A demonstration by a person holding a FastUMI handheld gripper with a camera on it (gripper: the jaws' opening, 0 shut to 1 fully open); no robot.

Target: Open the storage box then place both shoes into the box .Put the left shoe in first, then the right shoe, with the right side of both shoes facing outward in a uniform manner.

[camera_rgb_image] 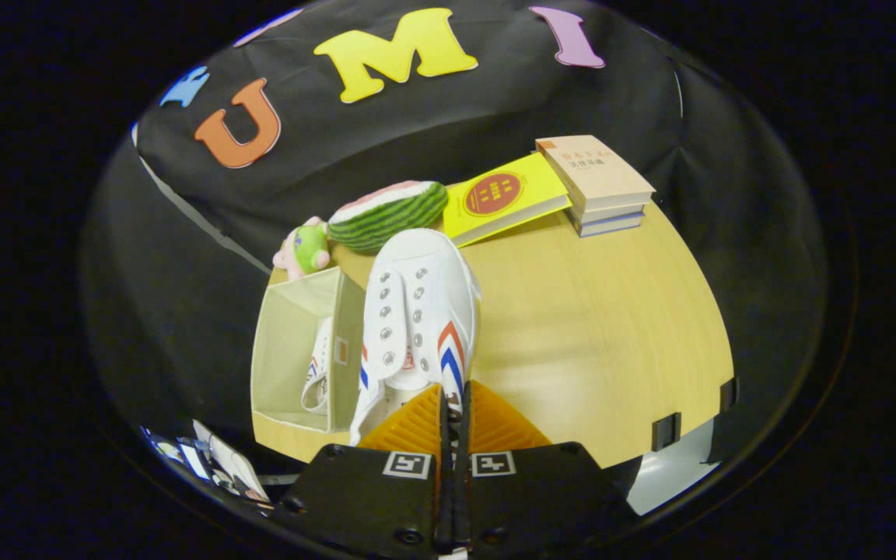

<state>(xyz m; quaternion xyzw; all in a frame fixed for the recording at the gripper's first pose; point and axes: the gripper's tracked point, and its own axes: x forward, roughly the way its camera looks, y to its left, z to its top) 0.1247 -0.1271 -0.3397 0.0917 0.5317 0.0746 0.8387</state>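
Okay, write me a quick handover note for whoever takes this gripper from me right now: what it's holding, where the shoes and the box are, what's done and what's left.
Gripper: fingers closed on the heel collar of the second shoe, which is held with its toe pointing ahead.
Storage box: open, on the table, just beside the held shoe.
First shoe: already inside the box, on its side.
Done: box opened, one shoe placed.
Left: place the held shoe in beside the first, right side facing outward like the other, then release.
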